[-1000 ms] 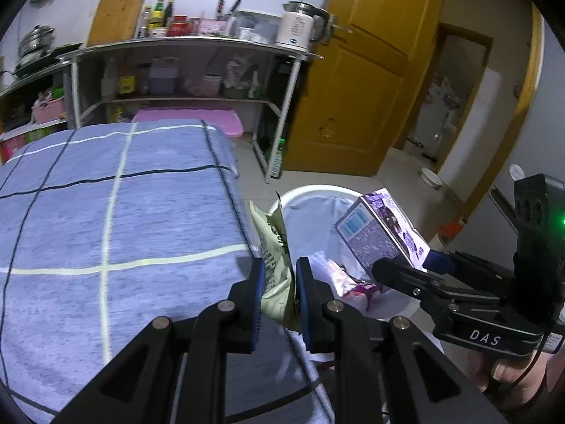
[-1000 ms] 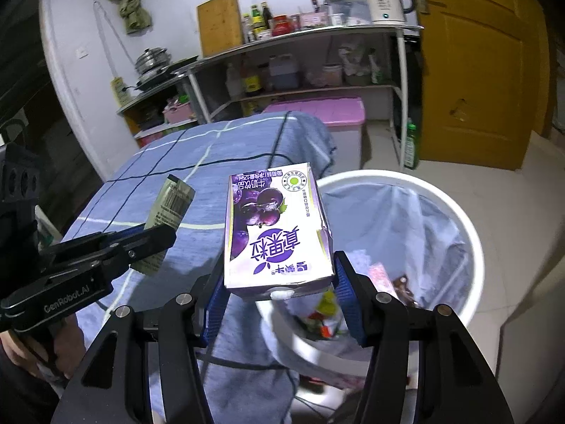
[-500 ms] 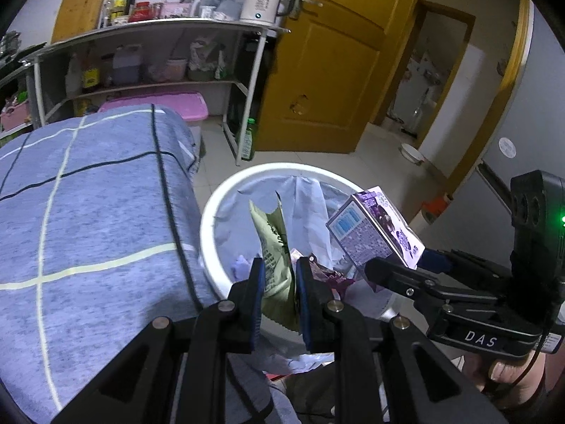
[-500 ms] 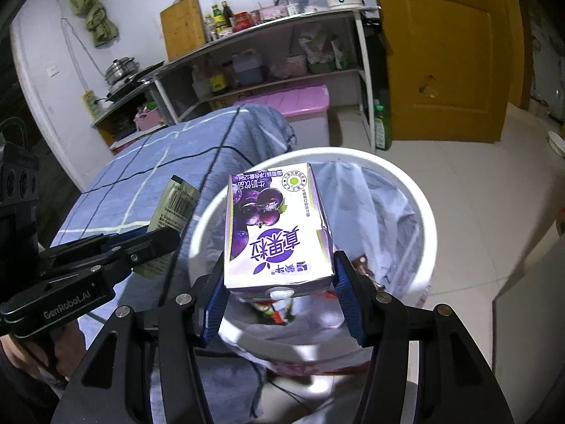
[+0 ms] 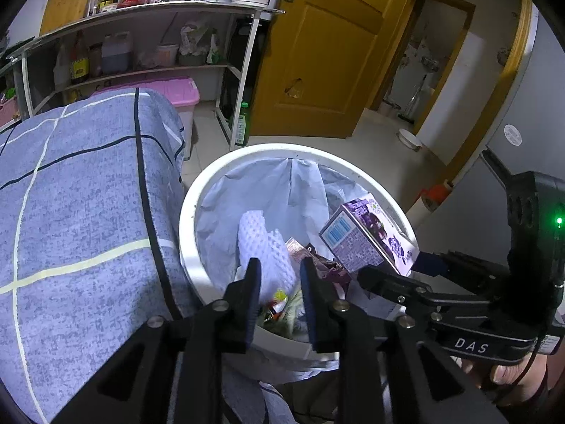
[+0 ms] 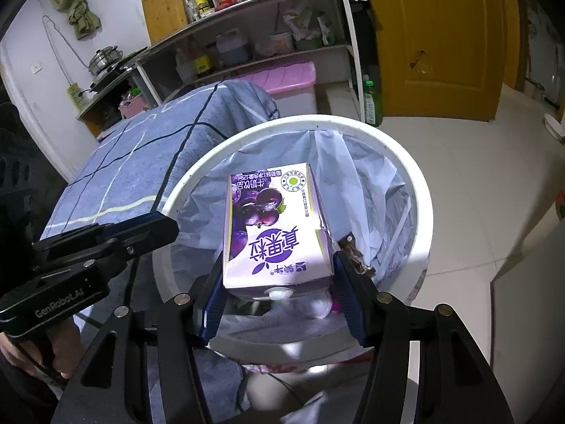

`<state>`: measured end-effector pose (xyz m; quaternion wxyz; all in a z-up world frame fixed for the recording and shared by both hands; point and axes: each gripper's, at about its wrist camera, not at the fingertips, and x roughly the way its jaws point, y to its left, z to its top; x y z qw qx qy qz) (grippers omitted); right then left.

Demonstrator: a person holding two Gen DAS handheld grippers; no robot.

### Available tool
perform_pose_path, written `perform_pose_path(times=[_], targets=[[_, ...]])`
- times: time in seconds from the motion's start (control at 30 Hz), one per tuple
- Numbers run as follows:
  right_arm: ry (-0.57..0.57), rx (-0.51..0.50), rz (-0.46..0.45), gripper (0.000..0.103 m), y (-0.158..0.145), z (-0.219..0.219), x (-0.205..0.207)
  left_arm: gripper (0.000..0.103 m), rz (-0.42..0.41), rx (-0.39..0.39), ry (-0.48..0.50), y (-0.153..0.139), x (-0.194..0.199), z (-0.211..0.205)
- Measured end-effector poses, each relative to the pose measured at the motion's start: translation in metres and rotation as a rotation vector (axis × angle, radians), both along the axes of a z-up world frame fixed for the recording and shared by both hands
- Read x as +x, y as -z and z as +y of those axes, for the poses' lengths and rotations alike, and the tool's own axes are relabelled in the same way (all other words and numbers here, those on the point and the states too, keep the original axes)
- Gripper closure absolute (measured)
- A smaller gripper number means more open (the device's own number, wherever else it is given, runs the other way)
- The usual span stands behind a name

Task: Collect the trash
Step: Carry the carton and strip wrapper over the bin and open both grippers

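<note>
A white trash bin (image 5: 187, 219) lined with a pale bag stands beside the table, with a white mesh sleeve (image 5: 263, 247) and wrappers inside. My left gripper (image 5: 279, 272) hangs over the bin's near side. Its jaws are opening and nothing is between them; a greenish scrap (image 5: 287, 312) lies in the trash just below. My right gripper (image 6: 279, 282) is shut on a purple milk-drink carton (image 6: 275, 229), held over the bin's (image 6: 420, 190) mouth. The left wrist view shows this carton (image 5: 367, 240) at the bin's right side.
A table under a blue checked cloth (image 5: 70, 212) touches the bin on the left. Behind stand a metal shelf (image 5: 159, 10) with bottles and a kettle, a pink storage box (image 5: 183, 95), a green bottle (image 5: 242, 125) on the floor and a yellow door (image 5: 325, 53).
Both grippers moved from over the table edge to over the bin and sank. The green wrapper left the left jaws, which have spread. The carton stays gripped.
</note>
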<state>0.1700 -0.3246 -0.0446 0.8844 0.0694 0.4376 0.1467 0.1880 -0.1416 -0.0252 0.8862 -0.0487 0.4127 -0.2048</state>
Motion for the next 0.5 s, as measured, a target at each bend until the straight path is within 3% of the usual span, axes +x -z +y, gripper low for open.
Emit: perform_pose_path(times=[0.5], targets=[[-0.005, 0.003, -0.021, 0.041, -0.004, 0.003, -0.009, 0.077, -0.017, -0.010, -0.018, -0.008, -0.014, 0.011]])
